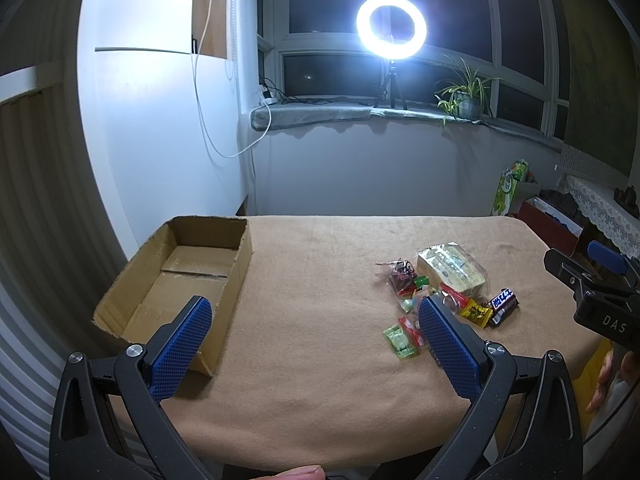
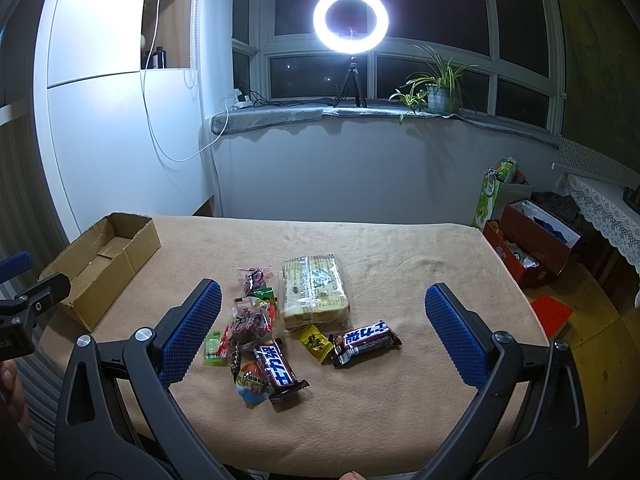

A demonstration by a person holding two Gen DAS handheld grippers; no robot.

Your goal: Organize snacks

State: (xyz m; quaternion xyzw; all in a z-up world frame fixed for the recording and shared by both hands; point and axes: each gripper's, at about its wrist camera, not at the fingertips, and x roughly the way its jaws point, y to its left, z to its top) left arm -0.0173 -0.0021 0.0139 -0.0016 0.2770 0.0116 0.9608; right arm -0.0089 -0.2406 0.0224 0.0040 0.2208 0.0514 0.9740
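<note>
A table draped in a tan cloth (image 2: 380,400) carries a loose heap of snacks right of its middle and an open cardboard box (image 1: 180,280) at its left edge; in the left wrist view the box shows only its bare, taped bottom. The left gripper (image 1: 316,328) hangs above the near part of the cloth with its blue textured fingers (image 1: 182,344) spread wide and nothing between them. The right gripper (image 2: 324,320) is likewise wide apart and empty, its two fingers framing the heap from above the near edge; its black body, seen at the right edge of the left wrist view, bears the white letters "DAS". The largest snack is a clear-wrapped block of pale bread slices (image 2: 316,292) with green printing too small to read. In front of it lie two dark brown chocolate bars (image 2: 366,342) with bold white-and-blue Chinese characters in the Snickers style, one lying crosswise and the other (image 2: 278,372) pointing toward the camera. A small yellow packet (image 2: 315,342) sits between the bread and the crosswise bar. Left of these are clear bags of dark red sweets (image 2: 250,322), a green wrapped candy (image 2: 212,348), and a round blue-and-white packet (image 2: 250,386) touching the nearer bar. On the windowsill behind, a lit ring light (image 2: 351,20) stands on a small tripod beside a potted spider plant (image 2: 436,88).
</note>
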